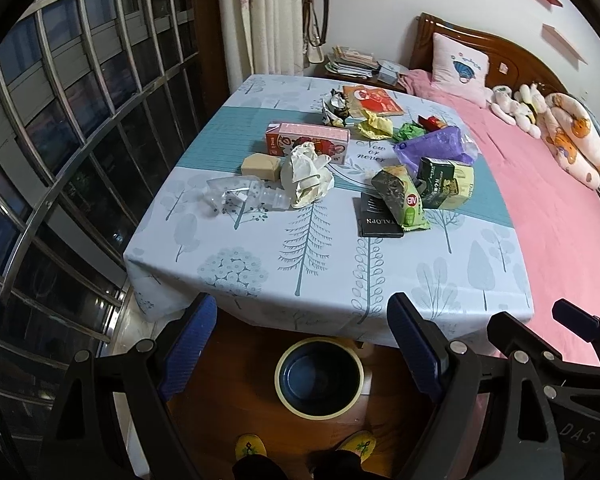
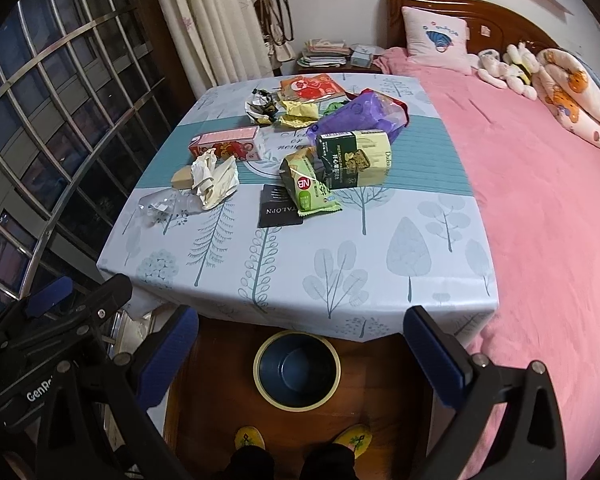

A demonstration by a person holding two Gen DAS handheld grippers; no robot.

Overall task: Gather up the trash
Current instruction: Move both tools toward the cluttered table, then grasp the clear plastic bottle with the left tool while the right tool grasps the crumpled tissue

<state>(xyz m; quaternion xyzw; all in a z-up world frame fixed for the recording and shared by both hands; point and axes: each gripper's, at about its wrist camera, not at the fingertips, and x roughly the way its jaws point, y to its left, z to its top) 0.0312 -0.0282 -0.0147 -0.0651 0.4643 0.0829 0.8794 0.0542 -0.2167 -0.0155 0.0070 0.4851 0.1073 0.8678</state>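
I hold my left gripper (image 1: 302, 344) and right gripper (image 2: 300, 354) spread wide and empty over the dark bin (image 2: 297, 370) on the floor. Trash lies on the table (image 1: 440, 280) at twelve o'clock: a crumpled tissue (image 1: 306, 174), a green snack wrapper (image 2: 310, 188), a red carton (image 1: 308, 142).

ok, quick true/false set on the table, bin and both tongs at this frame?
1. Both tongs, left and right, are open and hold nothing. True.
2. The bin already holds trash. False: it looks empty.
3. The green snack wrapper lies partly on the black card. True.
4. The bin stands on the table. False: it is on the floor by the near edge.
5. The crumpled white paper touches the red box. True.
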